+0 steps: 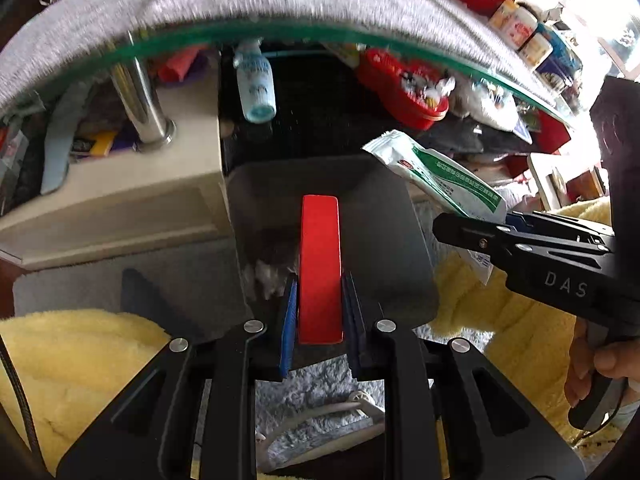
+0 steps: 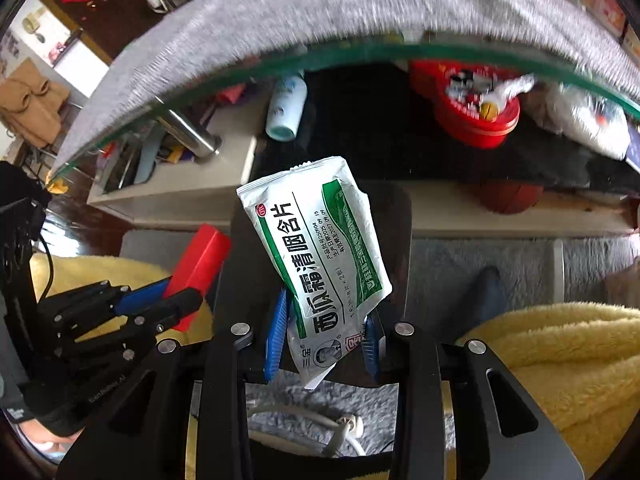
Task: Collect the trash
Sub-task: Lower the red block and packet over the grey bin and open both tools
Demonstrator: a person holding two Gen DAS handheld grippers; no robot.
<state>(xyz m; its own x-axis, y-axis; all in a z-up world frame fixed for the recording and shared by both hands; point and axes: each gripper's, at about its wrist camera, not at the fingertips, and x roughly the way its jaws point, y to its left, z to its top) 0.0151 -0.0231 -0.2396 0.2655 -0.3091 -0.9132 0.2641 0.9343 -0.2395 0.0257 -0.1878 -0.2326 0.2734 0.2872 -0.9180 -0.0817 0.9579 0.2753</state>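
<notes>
Left gripper [image 1: 320, 312] clamps a red block [image 1: 320, 268], long axis pointing straight ahead over the grey bin [image 1: 384, 240]. Right gripper [image 2: 324, 340] pinches a green-white sachet [image 2: 320, 248], long axis tilted up-left.

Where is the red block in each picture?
Left wrist view: the red block stands in the middle, clamped by the left gripper, over the grey bin.
Right wrist view: it is at the left, beside the green-and-white packet.
Shared landmark: the white bottle under the glass tabletop.
</notes>
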